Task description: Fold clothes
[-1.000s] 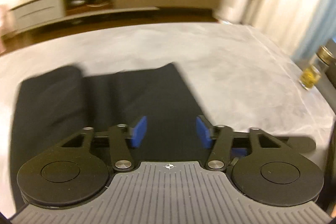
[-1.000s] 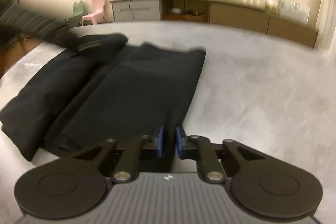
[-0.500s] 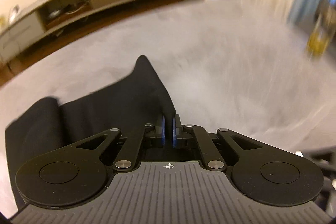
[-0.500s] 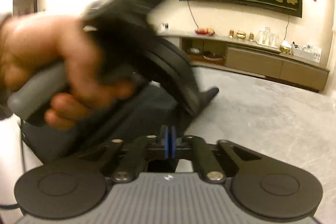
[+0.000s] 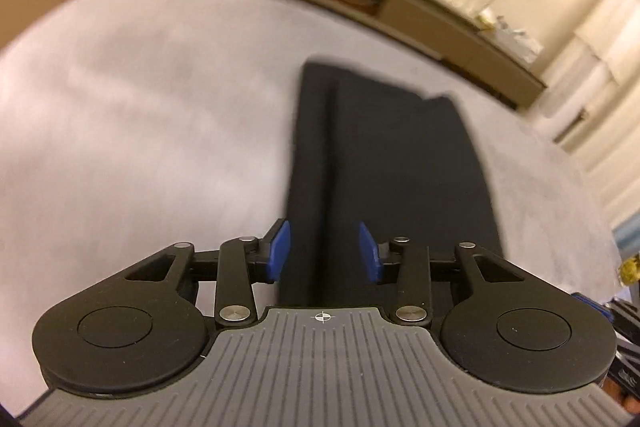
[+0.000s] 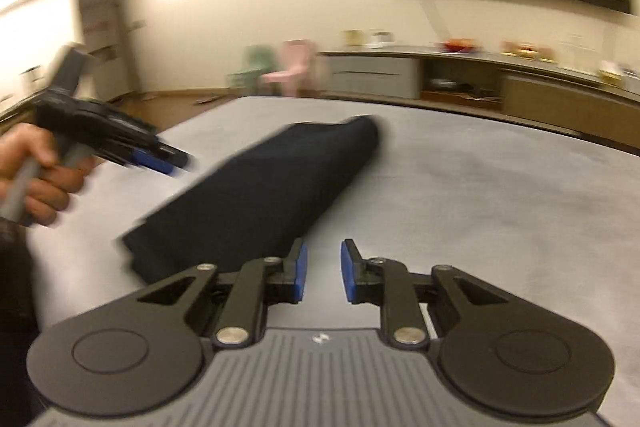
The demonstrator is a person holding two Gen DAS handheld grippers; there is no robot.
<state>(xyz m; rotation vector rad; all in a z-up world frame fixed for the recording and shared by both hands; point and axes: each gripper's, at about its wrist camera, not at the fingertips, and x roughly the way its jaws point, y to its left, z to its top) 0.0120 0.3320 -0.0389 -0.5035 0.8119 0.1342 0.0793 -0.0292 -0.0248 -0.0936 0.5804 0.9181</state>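
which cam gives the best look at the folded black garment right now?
Right wrist view: the long folded black garment shows whole, end to end, on the grey table, though blurred. The left wrist view looks along its length, showing a lengthwise fold line, but the open left claw covers its near end.

The black garment (image 5: 396, 163) lies folded into a long narrow strip on the grey table (image 5: 140, 99). A lengthwise fold line runs along it, and nothing grips it.
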